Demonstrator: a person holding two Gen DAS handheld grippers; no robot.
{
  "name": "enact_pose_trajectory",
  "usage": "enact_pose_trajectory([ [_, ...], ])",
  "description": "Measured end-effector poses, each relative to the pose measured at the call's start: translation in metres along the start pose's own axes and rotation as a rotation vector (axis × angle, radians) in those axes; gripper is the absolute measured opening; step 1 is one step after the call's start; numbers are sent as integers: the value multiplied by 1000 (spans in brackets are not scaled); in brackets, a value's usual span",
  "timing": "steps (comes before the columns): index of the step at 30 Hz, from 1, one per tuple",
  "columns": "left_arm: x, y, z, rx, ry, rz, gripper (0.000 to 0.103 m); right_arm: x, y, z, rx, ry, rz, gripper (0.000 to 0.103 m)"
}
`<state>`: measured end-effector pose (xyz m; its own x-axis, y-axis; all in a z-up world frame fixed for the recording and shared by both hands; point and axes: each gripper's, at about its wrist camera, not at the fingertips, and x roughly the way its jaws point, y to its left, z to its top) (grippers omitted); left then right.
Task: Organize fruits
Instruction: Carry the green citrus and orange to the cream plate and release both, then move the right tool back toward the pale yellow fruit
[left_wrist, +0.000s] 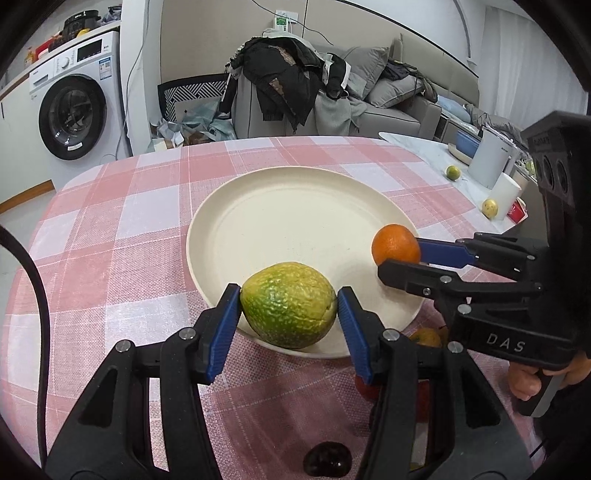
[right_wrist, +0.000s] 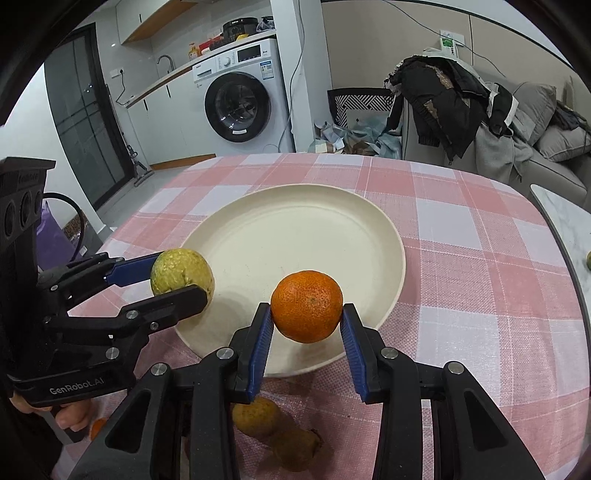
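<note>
Checked surface (left_wrist: 110, 229) carries the cream plate (left_wrist: 295, 206). Your left gripper (left_wrist: 288, 306) has its fingers (left_wrist: 225, 317) clamped on the green citrus (left_wrist: 288, 304) above the plate's near rim; your right gripper (right_wrist: 306, 314) pinches the orange (right_wrist: 306, 306) between both pads, also over the rim

The round mottled green-yellow citrus fruit (left_wrist: 288, 304) sits at six o'clock on the cream round plate (left_wrist: 295, 221). The small round orange mandarin (right_wrist: 306, 305) is plain orange; the woven tablecloth (right_wrist: 461, 258) is pink-and-white plaid.
</note>
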<state>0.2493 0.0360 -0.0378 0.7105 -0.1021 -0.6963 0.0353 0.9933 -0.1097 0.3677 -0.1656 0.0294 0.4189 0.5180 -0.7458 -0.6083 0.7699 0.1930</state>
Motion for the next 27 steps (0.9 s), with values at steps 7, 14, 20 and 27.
enact_pose_trajectory([
  [7,-2,1,-2,-8,-14,14,51,7,0,1,5,10,1,39],
  [14,-41,9,-10,-40,-68,51,82,-14,5,-3,-3,-69,-21,52],
  [20,-90,8,-28,-43,-127,77,89,-55,7,-9,-4,-132,-38,80],
  [27,-144,3,-53,-47,-184,102,102,-92,13,-27,-4,-202,-42,103],
])
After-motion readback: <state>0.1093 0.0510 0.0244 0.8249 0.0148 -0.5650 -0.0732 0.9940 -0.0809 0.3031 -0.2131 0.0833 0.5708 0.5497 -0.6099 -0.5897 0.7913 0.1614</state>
